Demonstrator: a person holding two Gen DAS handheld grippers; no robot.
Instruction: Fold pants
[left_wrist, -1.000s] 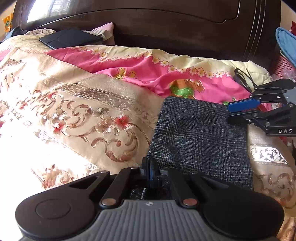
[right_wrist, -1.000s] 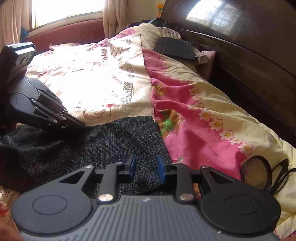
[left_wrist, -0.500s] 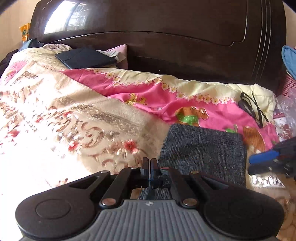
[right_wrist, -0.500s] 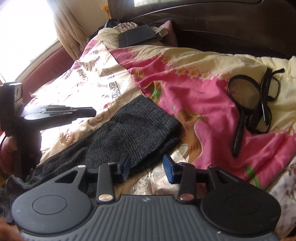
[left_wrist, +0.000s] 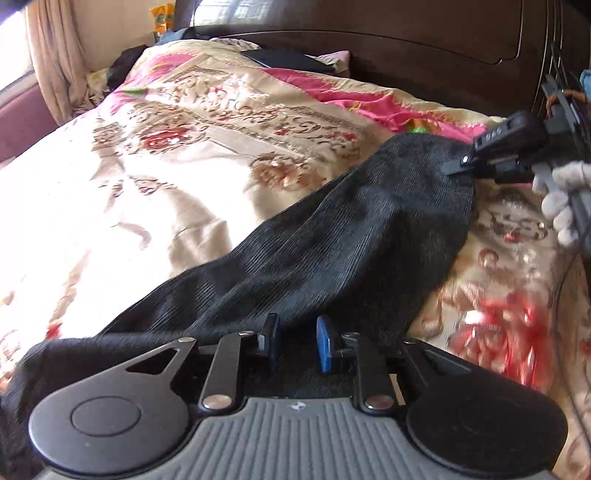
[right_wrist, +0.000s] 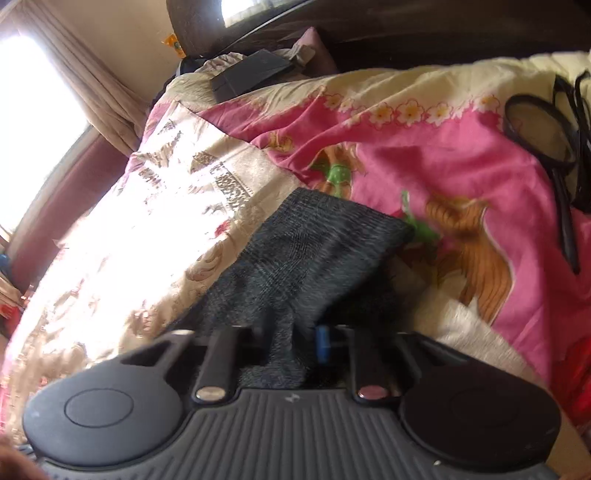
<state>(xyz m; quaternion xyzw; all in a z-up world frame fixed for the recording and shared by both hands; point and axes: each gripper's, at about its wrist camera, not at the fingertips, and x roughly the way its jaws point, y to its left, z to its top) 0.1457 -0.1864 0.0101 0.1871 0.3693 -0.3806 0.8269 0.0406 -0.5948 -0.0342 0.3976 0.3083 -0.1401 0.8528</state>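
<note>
My left gripper (left_wrist: 295, 341) stands apart over the dark pants (left_wrist: 332, 236) on the bedspread (left_wrist: 147, 177); my right gripper (right_wrist: 291, 341) has cloth between its fingers, grip unclear.

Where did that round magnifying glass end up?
In the right wrist view the magnifying glass lies at the far right on the pink sheet, beside dark spectacles and beyond the pants.

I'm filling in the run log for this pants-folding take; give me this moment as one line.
stage: folding | left gripper: open above dark grey woven pants | right gripper: shut on pants' far end | surface: floral beige bedspread
</note>
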